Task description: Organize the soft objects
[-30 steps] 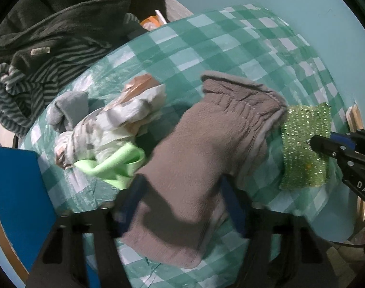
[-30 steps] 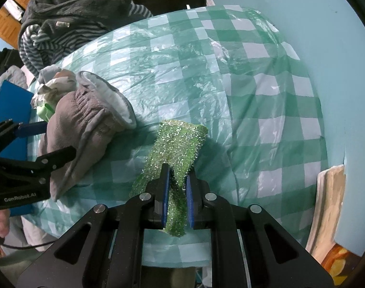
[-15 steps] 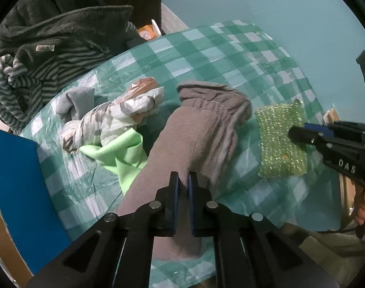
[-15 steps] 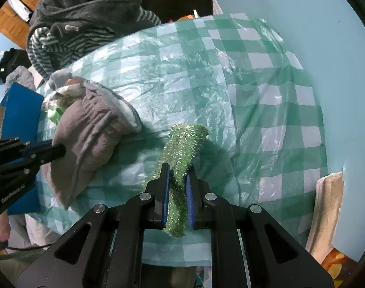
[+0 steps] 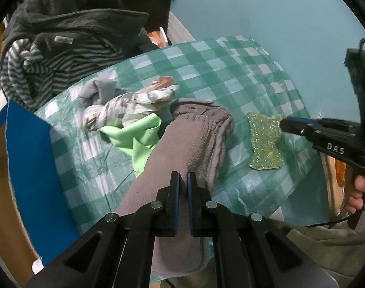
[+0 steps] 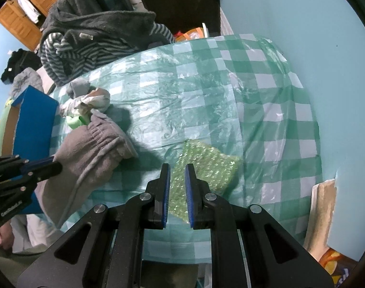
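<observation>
One grey-brown fleece piece [image 5: 182, 144] is clamped between the closed pads of the left tool [image 5: 182, 192]. Its gathered end rests on the tabletop [image 6: 230, 84] near the left edge, while the rest is drawn out over the near edge. One glittering green scourer [image 5: 265, 141] is gripped by the right tool [image 6: 177, 187], whose pads are closed on it with only a narrow gap, above the near edge of the tabletop. Two tools are counted in all.

Behind the fleece, three more soft things are heaped towards the left edge: one light green cloth [image 5: 139, 132], one white-and-grey patterned bundle [image 5: 125, 105] and one small grey piece [image 5: 98, 91]. One blue box [image 5: 31, 156] stands just off the left edge. Beyond the far left corner, one striped garment [image 5: 50, 64] is piled under one dark fleece robe [image 5: 74, 21].

The hand [image 5: 360, 189] on the right tool's handle is shown only in the left wrist view. A wooden cupboard [image 6: 26, 7] is shown only in the right wrist view.
</observation>
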Demonstrator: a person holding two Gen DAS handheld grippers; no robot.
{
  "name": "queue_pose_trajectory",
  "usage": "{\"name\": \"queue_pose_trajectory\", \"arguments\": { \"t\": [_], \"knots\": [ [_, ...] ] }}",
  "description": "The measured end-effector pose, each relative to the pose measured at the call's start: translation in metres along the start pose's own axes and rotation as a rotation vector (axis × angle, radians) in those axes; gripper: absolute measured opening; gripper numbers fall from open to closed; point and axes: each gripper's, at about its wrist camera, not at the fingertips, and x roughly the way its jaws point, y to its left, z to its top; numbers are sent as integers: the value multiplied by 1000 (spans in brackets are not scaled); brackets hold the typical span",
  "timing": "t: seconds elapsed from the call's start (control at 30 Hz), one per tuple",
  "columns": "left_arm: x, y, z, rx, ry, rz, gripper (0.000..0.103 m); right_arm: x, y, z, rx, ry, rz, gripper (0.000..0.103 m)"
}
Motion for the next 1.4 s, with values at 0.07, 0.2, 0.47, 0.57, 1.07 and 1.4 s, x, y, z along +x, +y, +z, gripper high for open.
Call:
{"name": "queue_pose_trajectory", "arguments": {
  "t": [0.07,0.2,0.47,0.57,1.07,1.4],
  "knots": [
    [-1,5,-3,-21,-1,1,6,8,-3,1,26,23,-7,14],
    [6,17,-9,-83,20,-12,6,24,-8,3,63,67,-12,52],
    [20,23,-16,-132,38,23,59,51,-7,6,56,135,-90,60],
    [23,19,-14,-105,29,54,73,56,-4,7,45,144,-103,60],
    [67,5,-7,31,111,175,79,77,11,6,3,148,-164,61],
    [62,16,-14,-25,77,132,37,68,4,-5,-19,125,-203,21]
  ]
}}
